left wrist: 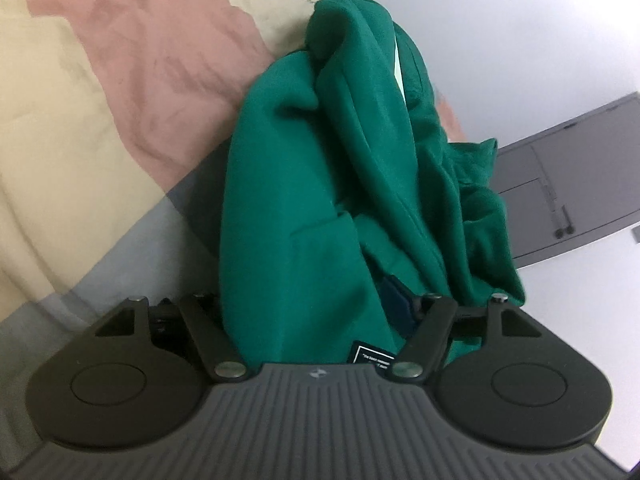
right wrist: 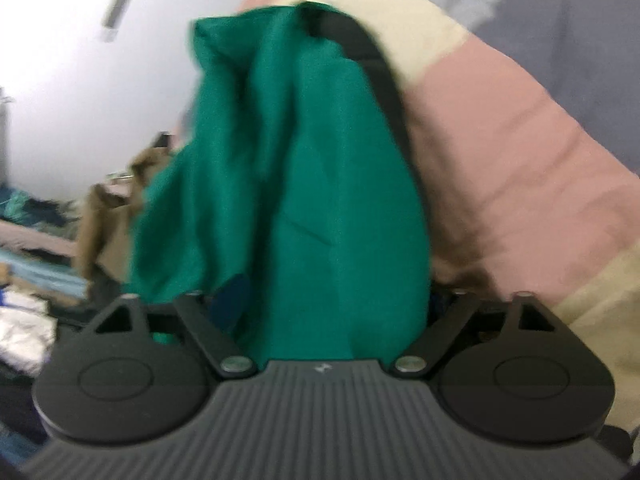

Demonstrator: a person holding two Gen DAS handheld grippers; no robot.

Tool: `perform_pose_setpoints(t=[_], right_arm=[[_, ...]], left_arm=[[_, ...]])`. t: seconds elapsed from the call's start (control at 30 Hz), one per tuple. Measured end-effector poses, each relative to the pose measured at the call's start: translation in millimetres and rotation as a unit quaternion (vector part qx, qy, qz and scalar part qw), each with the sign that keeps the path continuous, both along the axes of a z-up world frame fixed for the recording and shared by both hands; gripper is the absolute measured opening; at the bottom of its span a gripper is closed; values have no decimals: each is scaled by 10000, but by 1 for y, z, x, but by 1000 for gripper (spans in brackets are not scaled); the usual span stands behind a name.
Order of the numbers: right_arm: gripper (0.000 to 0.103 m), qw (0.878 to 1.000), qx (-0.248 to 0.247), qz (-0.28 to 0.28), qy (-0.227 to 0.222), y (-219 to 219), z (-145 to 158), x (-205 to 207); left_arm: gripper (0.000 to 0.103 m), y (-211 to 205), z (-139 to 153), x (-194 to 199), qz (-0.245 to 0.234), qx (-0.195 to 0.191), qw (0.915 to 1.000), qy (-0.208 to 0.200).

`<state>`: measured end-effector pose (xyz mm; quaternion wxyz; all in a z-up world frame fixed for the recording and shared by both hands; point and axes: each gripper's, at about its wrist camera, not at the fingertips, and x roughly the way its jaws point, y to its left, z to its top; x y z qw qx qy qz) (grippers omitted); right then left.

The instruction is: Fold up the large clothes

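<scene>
Green sweatshirt point(left wrist: 304, 200) hangs bunched between both tongs, lifted off the striped blanket point(left wrist: 100, 80) on the bed behind it. Left tongs point(left wrist: 320, 312) clenched on a thick wad of the sweatshirt; cloth fills the gap. Right tongs point(right wrist: 320, 308) likewise stuffed with green cloth, one black finger point(right wrist: 380, 72) running alongside it; view blurred, grasp looks clenched. Sweatshirt's long axis runs straight ahead from each tongs. Neither hand clearly nearer. Small dark label point(left wrist: 372, 356) by left tongs, white writing too small to read.
</scene>
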<state>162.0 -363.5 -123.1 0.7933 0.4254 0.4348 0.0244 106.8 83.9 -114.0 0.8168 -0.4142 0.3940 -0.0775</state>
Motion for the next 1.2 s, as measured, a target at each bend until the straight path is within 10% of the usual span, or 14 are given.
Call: perform_pose_setpoints(t=[0.1,0.2,0.77,1.2], right_arm=[[29,9992,-371,-100,112,2,1,0],[16,9998,-103,-134,-71,-4,9,-5],[9,9776,1107,210,-1776,-49,125,-85],[9,9579,1351,315,-2513,-73,165,-182]], left_arm=[[43,-2,4,-6,102,318,9994,93],[13,4,10,-13,194,334,9991,150],[10,42,117,-100,-59,-1092,9887,-1029],[10,48,175,-204,-553,-1134,9806,-1498]])
